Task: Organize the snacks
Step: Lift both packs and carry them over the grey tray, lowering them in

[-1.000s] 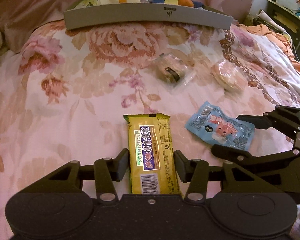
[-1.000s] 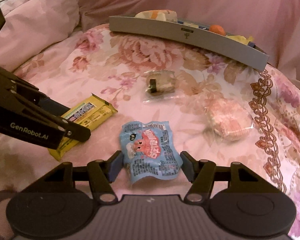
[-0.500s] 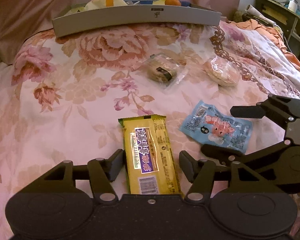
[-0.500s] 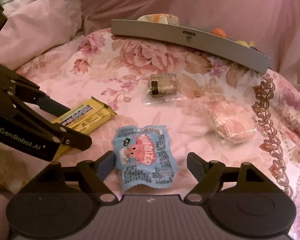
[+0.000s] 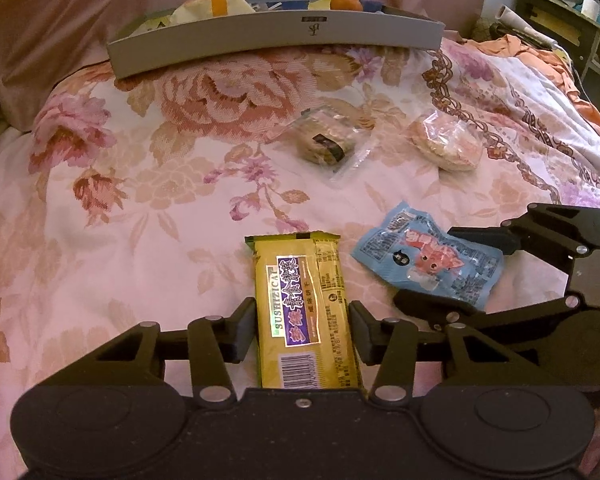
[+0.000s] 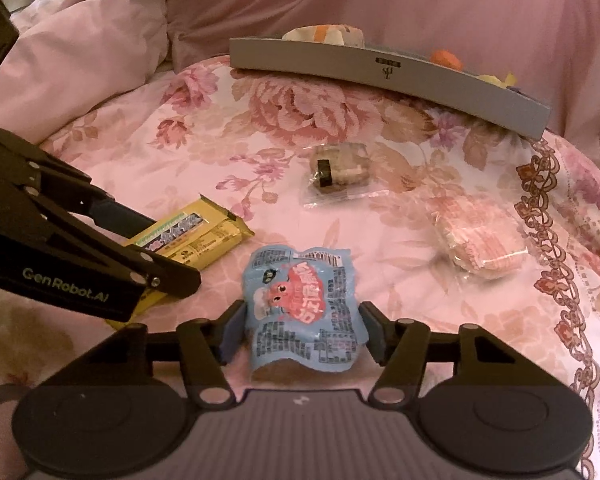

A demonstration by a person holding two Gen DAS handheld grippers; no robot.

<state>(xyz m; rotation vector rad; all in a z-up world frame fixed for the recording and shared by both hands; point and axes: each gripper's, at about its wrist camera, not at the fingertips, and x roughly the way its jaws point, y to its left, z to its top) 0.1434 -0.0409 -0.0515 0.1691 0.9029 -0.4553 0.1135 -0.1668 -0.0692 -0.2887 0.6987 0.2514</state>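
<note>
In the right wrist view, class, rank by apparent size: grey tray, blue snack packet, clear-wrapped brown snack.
1. Grey tray
2. Blue snack packet, enlarged by nearness to the camera
3. Clear-wrapped brown snack

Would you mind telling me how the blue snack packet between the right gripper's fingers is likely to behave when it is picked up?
The blue snack packet looks like thin, puffy film, so it will probably crumple rather than stay stiff. Its near edge already curls up, suggesting it is floppy and light. The glossy wrapper may slip in the right gripper, whose fingers flank it closely.

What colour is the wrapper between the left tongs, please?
Yellow wrapper; clearest in the left wrist view.
</note>
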